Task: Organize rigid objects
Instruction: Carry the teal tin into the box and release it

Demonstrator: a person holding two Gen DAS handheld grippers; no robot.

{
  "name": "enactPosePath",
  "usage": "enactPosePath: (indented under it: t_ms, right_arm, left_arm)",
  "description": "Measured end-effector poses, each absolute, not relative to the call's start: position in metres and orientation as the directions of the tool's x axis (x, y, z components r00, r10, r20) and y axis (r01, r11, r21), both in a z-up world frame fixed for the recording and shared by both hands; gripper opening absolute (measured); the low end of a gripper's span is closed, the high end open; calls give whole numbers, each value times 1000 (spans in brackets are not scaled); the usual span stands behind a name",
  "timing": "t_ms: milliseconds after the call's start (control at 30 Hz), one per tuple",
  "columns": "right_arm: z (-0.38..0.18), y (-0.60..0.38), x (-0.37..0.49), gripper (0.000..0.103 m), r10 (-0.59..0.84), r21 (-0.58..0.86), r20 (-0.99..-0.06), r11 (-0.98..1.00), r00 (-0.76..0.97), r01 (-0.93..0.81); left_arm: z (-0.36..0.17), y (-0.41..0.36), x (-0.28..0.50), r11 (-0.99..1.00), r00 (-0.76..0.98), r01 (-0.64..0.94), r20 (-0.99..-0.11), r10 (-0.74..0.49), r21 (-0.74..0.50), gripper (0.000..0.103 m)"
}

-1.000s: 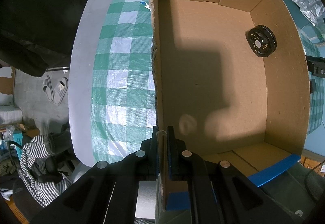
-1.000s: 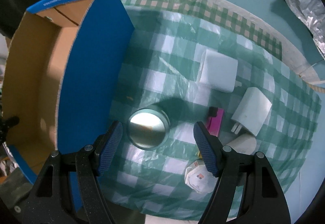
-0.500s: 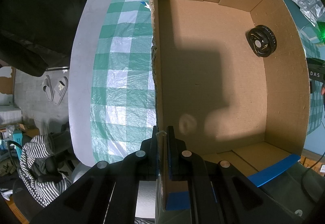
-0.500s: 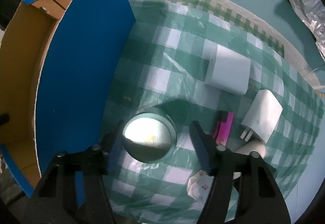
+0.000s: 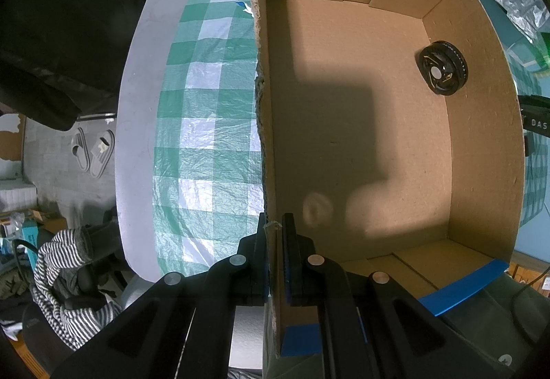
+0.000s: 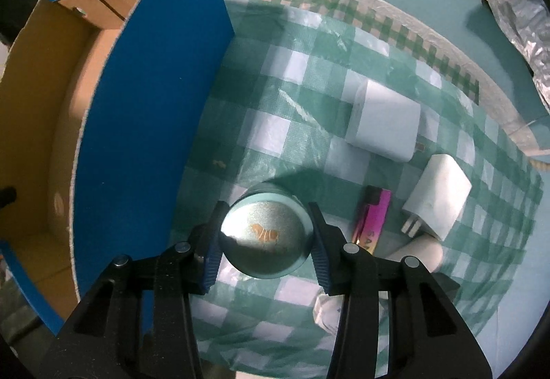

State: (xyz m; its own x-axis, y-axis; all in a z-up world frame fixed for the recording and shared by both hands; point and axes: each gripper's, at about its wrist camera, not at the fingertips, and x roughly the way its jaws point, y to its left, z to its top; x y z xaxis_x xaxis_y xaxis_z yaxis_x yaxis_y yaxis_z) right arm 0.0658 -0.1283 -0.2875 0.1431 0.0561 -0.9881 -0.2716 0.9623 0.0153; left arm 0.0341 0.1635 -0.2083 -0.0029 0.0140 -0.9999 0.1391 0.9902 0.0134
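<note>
The right tool (image 6: 266, 243) pinched the round teal tin (image 6: 266, 238) between its blue pads, just beside the blue outer wall of the cardboard box (image 6: 147, 111) on the checked table (image 6: 295, 76). The left tool (image 5: 274, 258) was pressed together on the box's near wall (image 5: 266, 138). A black disc (image 5: 442, 67) lay inside, against the far wall.
</note>
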Motion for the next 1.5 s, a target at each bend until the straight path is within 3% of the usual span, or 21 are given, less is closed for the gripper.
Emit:
enactPosePath:
  t_ms: [933,1500]
  right_arm:
    - [-174,-70,90,44,120,9,-961,913,250,-407]
    - [-209,-14,140,44,114,-3,-971,874,211,-486]
  left_arm:
    - [-208,163,34,989,-6,145,-1000,15,14,6]
    - [-208,160,38,988,-14,155,-1000,18,16,6]
